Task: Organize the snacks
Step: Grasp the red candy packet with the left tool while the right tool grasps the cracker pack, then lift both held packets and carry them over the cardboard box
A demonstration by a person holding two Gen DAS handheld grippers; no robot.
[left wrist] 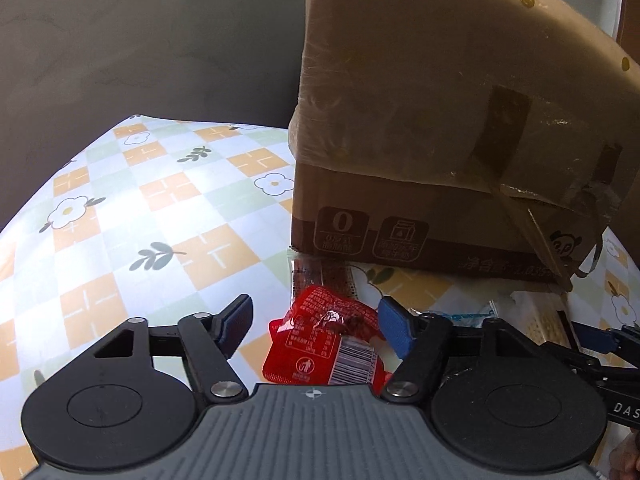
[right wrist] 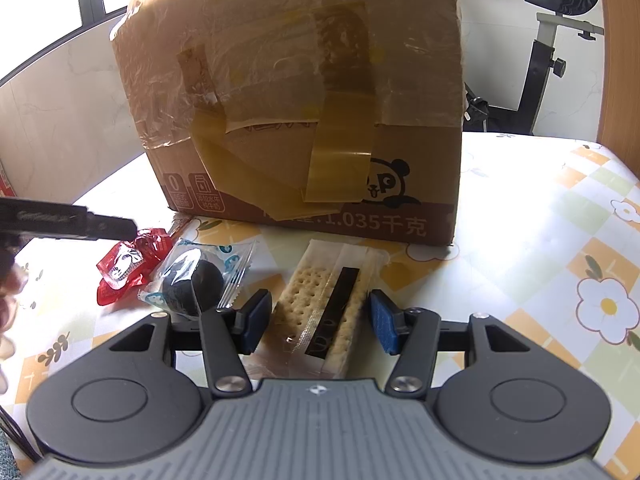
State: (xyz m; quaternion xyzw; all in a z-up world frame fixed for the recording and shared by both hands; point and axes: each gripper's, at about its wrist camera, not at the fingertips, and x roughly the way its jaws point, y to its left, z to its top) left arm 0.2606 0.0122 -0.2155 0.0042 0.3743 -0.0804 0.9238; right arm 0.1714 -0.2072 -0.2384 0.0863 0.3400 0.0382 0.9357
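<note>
The left gripper [left wrist: 316, 320] is straddling a red snack packet [left wrist: 320, 344] and the right gripper [right wrist: 318, 320] a cracker pack [right wrist: 320, 300], both jaws spread, beside the cardboard box [right wrist: 304, 100] on the table [right wrist: 520, 220].

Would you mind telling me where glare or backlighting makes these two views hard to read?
Left wrist view: the cardboard box is backlit and dark, and the tablecloth washes out at the left edge. Right wrist view: strong glare bleaches the tablecloth right of the box, tape sheen hides the print, and the cracker pack stays clear.
</note>
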